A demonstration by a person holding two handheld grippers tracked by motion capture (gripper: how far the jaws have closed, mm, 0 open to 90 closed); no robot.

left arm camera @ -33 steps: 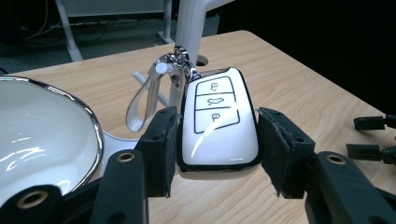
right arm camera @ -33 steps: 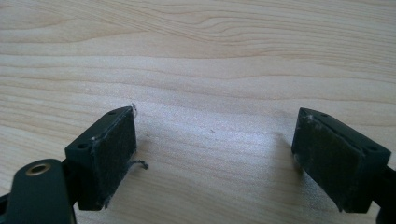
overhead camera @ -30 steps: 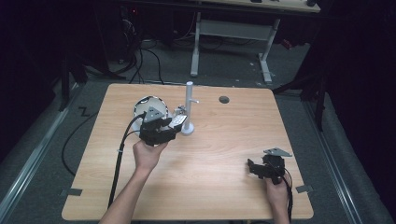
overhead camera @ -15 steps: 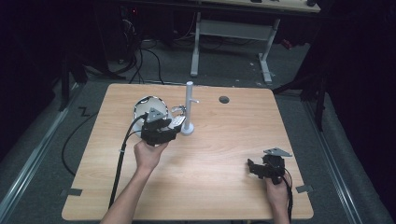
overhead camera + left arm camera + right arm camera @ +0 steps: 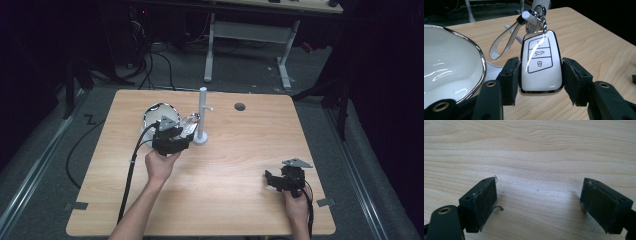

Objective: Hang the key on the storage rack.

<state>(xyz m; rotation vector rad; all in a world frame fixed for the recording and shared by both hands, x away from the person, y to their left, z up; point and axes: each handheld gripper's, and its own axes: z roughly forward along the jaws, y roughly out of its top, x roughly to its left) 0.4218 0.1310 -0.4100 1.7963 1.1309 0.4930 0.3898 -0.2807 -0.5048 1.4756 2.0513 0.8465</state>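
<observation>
The left hand-held gripper (image 5: 540,82) clamps a glossy white three-button car key fob (image 5: 540,65), whose ring and clear loop strap (image 5: 503,42) hook on a white peg (image 5: 530,16) just ahead, while the right hand-held gripper (image 5: 539,205) gapes wide, empty, over the table (image 5: 536,150).

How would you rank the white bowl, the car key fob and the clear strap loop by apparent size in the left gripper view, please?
1. White bowl, partly cropped
2. Car key fob, though nearness inflates it
3. Clear strap loop

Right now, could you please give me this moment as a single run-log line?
left tongs: shut on car key fob | fob ring: at stand peg beside white bowl | right tongs: open, idle over table
</observation>
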